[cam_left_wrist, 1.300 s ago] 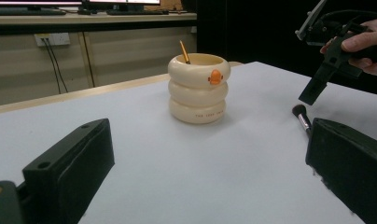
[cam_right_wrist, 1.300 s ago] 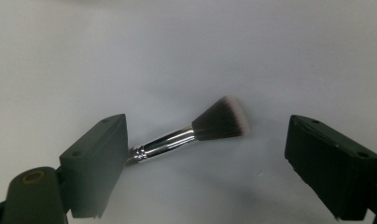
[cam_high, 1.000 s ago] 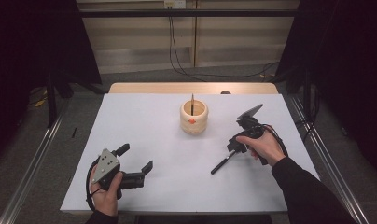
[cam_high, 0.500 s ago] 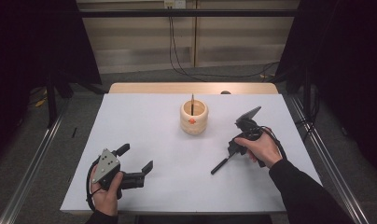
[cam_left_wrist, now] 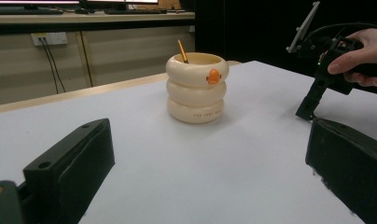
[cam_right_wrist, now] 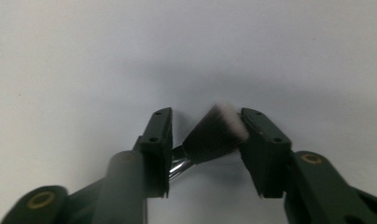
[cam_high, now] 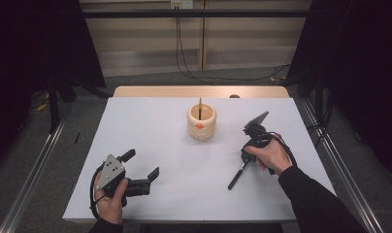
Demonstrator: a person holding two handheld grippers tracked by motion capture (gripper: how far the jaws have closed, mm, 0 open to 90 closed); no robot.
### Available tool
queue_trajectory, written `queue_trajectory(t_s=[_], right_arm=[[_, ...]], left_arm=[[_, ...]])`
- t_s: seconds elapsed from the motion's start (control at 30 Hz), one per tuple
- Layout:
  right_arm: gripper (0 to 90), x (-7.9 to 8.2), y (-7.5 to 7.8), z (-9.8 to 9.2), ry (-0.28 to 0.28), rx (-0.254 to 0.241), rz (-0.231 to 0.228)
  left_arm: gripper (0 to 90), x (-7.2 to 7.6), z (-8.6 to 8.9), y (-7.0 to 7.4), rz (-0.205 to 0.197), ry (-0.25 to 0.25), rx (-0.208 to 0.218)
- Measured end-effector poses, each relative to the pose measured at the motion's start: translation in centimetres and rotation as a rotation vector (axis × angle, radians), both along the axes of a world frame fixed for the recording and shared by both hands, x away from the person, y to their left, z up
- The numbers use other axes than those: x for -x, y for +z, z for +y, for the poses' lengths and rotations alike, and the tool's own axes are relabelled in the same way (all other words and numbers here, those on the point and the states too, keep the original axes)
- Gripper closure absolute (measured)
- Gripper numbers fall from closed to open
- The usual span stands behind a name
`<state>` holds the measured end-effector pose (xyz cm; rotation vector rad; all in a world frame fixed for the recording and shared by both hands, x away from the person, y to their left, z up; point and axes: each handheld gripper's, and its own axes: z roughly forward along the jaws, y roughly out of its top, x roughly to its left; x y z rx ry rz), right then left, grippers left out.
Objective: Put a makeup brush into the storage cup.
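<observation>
A cream ringed pot [cam_high: 202, 121] [cam_left_wrist: 197, 88] with an orange dot stands mid-table, and a thin stick [cam_high: 200, 106] [cam_left_wrist: 182, 50] leans inside it. To its right my right gripper [cam_high: 245, 158] [cam_right_wrist: 205, 116] points down at the table. Its jaws are drawn in on the head of a makeup brush [cam_right_wrist: 210, 135], one against the silver ferrule and one against the bristle tip. The brush's dark handle [cam_high: 235, 177] trails toward the near edge. My left gripper [cam_high: 141, 163] [cam_left_wrist: 210, 140] rests at the near left, open wide and holding nothing.
A white sheet [cam_high: 150, 126] covers the table, with a wooden strip along the far edge. Metal rails run along both sides. From the left gripper view, the other hand and its gripper [cam_left_wrist: 312, 100] stand right of the pot.
The right hand has shifted slightly right and toward the near edge. The brush handle has swung a little with it. The left gripper has stayed put.
</observation>
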<state>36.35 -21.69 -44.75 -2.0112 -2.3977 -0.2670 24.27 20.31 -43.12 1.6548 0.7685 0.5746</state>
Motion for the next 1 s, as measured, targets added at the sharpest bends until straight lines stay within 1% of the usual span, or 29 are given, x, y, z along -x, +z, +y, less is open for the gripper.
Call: queue_trajectory(t_s=[0.03, 0.07, 0.1, 0.2, 0.23, 0.27, 0.33, 0.4, 0.43, 0.5, 0.53, 0.57, 0.63, 0.67, 0.7, 0.8, 0.83, 0.9, 1.0], right_arm=[[68.6, 0.0, 0.01, -0.09, 0.0, -0.019, -0.005], [69.1, -0.01, -0.03, -0.1, 0.003, -0.037, -0.002], [69.4, -0.03, -0.08, 0.0, 0.016, -0.03, -0.007], [76.4, -0.04, -0.08, 0.16, 0.028, -0.018, -0.022], [78.4, -0.1, -0.07, 0.11, 0.026, -0.033, -0.017], [79.6, -0.16, -0.09, 0.04, 0.035, -0.036, -0.018], [80.9, -0.25, -0.1, 0.08, 0.027, -0.041, -0.017], [81.4, -0.35, -0.12, 0.1, 0.036, -0.042, -0.025], [81.9, -0.42, -0.11, 0.13, 0.047, -0.041, -0.034], [81.9, -0.49, -0.08, 0.23, 0.047, -0.044, -0.048], [81.7, -0.57, -0.16, 0.22, 0.059, -0.048, -0.057], [80.8, -0.58, -0.15, 0.27, 0.054, -0.048, -0.049], [77.3, -0.62, -0.2, 0.15, 0.052, -0.055, -0.047], [75.5, -0.59, -0.16, 0.14, 0.05, -0.05, -0.043], [69.9, -0.54, -0.16, 0.1, 0.052, -0.052, -0.041], [64.3, -0.33, -0.03, 0.09, 0.05, -0.047, -0.042], [59.3, -0.22, 0.03, 0.07, 0.046, -0.046, -0.039], [57.9, -0.07, 0.11, 0.02, 0.041, -0.052, -0.046], [53.6, 0.32, 0.17, 0.08, 0.034, -0.05, -0.033]], left_arm=[[1.0, -0.01, 0.02, 0.01, -0.001, 0.003, -0.004], [1.0, -0.01, -0.01, 0.0, 0.001, 0.0, -0.001], [1.0, -0.02, -0.02, -0.02, 0.002, -0.001, 0.001], [0.9, -0.03, 0.02, -0.01, 0.0, -0.006, 0.003], [1.0, -0.02, 0.03, 0.0, -0.003, -0.005, 0.002], [1.0, -0.03, 0.04, 0.0, -0.002, -0.005, 0.002], [1.0, -0.04, 0.04, -0.02, 0.001, -0.004, 0.001], [0.9, -0.02, 0.01, -0.01, 0.0, -0.001, -0.001], [0.9, -0.03, 0.03, 0.0, -0.002, -0.001, -0.002], [1.0, -0.06, 0.05, -0.02, -0.001, -0.002, 0.0], [1.0, -0.06, 0.04, -0.03, 0.001, -0.005, 0.003], [1.0, -0.06, 0.07, -0.03, 0.001, -0.005, 0.002], [1.0, -0.05, 0.08, -0.02, -0.001, -0.005, 0.003], [0.9, -0.05, 0.09, -0.02, -0.001, -0.005, 0.002], [1.0, -0.05, 0.09, -0.02, -0.001, -0.004, 0.001], [1.0, -0.02, 0.07, -0.01, -0.002, -0.005, 0.002], [1.0, -0.02, 0.07, -0.01, -0.001, -0.006, 0.001], [0.9, -0.02, 0.06, -0.02, 0.0, -0.006, 0.001], [1.0, -0.02, 0.05, -0.02, 0.001, -0.006, 0.001]])
